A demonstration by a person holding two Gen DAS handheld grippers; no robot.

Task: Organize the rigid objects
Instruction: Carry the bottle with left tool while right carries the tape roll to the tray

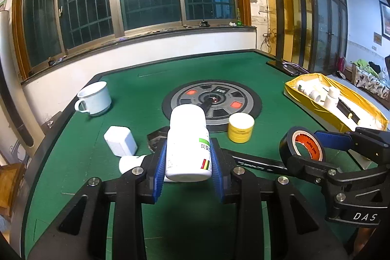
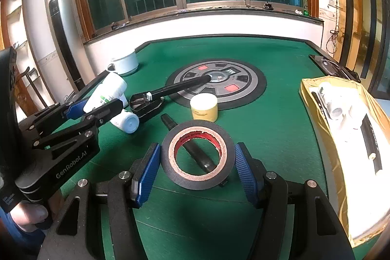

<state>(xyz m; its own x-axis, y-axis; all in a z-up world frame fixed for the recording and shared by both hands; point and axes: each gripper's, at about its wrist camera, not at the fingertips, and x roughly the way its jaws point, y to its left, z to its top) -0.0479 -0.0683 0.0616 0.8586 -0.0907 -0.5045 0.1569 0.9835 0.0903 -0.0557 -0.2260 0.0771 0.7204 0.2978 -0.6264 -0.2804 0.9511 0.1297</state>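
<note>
My left gripper is shut on a white pill bottle and holds it above the green table; it also shows in the right wrist view. My right gripper is shut on a black tape roll, also seen in the left wrist view. A second white bottle lies on the felt under the left gripper. A yellow jar stands near the centre disc. A yellow box at the right holds several white bottles and a black stick.
A white mug stands at the far left. A white charger block lies left of the bottle. A black long-handled tool and a black marker lie on the felt. A black tray sits at the far right edge.
</note>
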